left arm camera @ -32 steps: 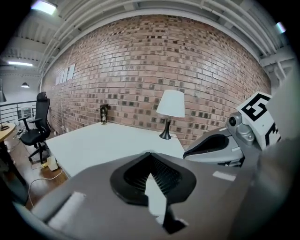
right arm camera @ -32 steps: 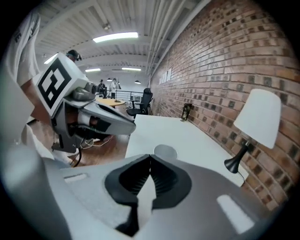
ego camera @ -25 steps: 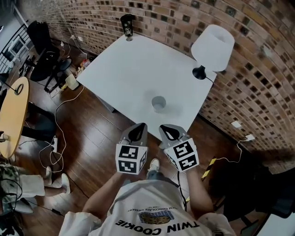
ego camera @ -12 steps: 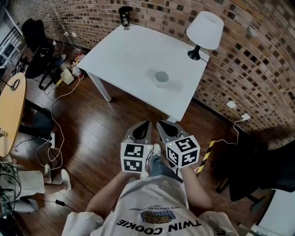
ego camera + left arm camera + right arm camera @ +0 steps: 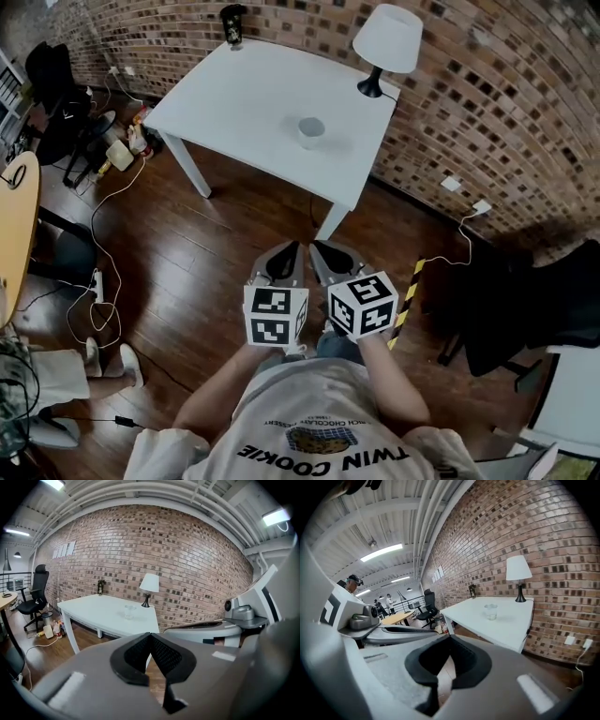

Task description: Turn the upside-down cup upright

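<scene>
A small clear cup (image 5: 311, 130) stands on the white table (image 5: 234, 103), near the edge by the brick wall; which way up it stands is too small to tell. It also shows far off in the left gripper view, cup (image 5: 129, 611), and in the right gripper view, cup (image 5: 491, 611). My left gripper (image 5: 286, 254) and right gripper (image 5: 322, 253) hang side by side over the wooden floor, well short of the table. Both are shut with nothing between the jaws, as the left gripper (image 5: 150, 635) and right gripper (image 5: 450, 637) show close up.
A white lamp (image 5: 386, 39) stands at the table's far corner and a dark object (image 5: 232, 22) at another. A black chair (image 5: 530, 309) is at the right, a round wooden table (image 5: 13, 234) at the left. Cables (image 5: 98, 281) and striped tape (image 5: 410, 292) lie on the floor.
Both grippers have drawn back from the table together, which now lies farther away in the head view. The right gripper has rolled somewhat. Both stay shut.
</scene>
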A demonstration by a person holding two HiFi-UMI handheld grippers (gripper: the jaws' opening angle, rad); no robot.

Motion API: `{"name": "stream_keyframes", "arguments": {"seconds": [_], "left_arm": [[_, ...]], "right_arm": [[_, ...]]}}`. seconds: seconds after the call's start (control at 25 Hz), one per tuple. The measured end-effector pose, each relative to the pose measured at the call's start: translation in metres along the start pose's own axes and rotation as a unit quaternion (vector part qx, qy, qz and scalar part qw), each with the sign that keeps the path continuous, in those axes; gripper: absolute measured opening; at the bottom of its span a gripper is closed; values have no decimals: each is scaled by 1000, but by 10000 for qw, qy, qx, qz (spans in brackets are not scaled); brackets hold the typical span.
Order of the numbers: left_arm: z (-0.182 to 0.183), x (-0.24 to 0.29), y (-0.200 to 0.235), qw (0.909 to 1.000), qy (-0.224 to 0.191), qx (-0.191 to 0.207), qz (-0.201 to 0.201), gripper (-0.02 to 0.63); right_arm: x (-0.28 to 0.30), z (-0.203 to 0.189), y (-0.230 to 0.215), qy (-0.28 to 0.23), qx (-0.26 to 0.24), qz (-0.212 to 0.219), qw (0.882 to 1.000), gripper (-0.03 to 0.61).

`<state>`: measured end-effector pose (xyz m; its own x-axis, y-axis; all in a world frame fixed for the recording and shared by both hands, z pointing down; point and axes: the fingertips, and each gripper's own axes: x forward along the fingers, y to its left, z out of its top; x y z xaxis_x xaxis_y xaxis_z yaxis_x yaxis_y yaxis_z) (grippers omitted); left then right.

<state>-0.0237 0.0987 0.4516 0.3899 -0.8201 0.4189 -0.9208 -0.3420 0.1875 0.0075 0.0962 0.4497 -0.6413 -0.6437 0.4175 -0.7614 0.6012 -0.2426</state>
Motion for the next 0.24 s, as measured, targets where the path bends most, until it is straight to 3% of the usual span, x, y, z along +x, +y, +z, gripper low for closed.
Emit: {"name": "stream_keyframes", "arguments": {"seconds": [0.24], "left_arm": [[-6,-17,-19,9998,24,125,-145,3]], "right_arm": [[-21,-11,15,22,48,-121,9999,3]]}}
